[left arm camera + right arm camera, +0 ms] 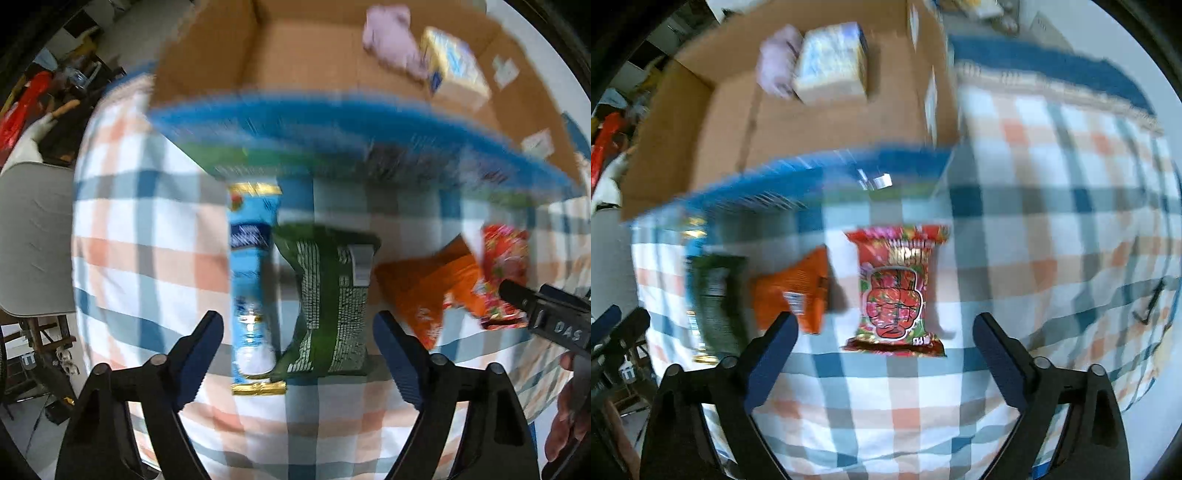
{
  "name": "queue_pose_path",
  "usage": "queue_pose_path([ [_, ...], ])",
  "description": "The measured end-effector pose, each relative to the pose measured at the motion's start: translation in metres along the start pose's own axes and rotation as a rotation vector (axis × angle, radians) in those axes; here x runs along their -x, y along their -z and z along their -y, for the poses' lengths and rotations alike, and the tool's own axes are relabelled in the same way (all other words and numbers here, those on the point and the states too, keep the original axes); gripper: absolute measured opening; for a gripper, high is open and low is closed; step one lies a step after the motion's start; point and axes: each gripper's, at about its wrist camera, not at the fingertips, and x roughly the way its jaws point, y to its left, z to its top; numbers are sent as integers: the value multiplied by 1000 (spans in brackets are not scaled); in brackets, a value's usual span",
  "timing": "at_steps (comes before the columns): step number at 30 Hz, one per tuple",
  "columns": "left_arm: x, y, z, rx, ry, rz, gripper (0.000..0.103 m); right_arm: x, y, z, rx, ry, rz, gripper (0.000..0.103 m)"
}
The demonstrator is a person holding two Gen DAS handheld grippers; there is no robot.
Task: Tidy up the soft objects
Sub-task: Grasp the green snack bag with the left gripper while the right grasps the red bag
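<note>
Soft snack packets lie in a row on a checked cloth. In the left wrist view my left gripper is open, its fingers either side of a light blue packet and a green packet. An orange packet and a red packet lie to the right. In the right wrist view my right gripper is open around the near end of the red packet, with the orange packet and green packet to its left. Both views are blurred.
An open cardboard box with a blue printed front stands behind the packets; it holds a pink soft item and a yellow-blue pack, also in the right wrist view. A grey chair stands left of the table.
</note>
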Motion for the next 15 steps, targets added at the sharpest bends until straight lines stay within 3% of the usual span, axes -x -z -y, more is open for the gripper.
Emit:
queue_pose_path([
  [4, -26, -3, 3, 2, 8, -49, 77, -36, -4, 4, -18, 20, -55, 92],
  [8, -29, -5, 13, -34, 6, -40, 72, -54, -5, 5, -28, 19, -90, 92],
  [11, -31, -8, 22, -57, 17, -54, 56, -63, -4, 6, -41, 10, -112, 91],
  [13, -32, -9, 26, -62, 25, -67, 43, -69, -2, 8, -51, -8, -134, 83],
  [15, -34, -8, 31, -72, 26, -69, 38, -72, 0, 8, -51, -2, -148, 78],
])
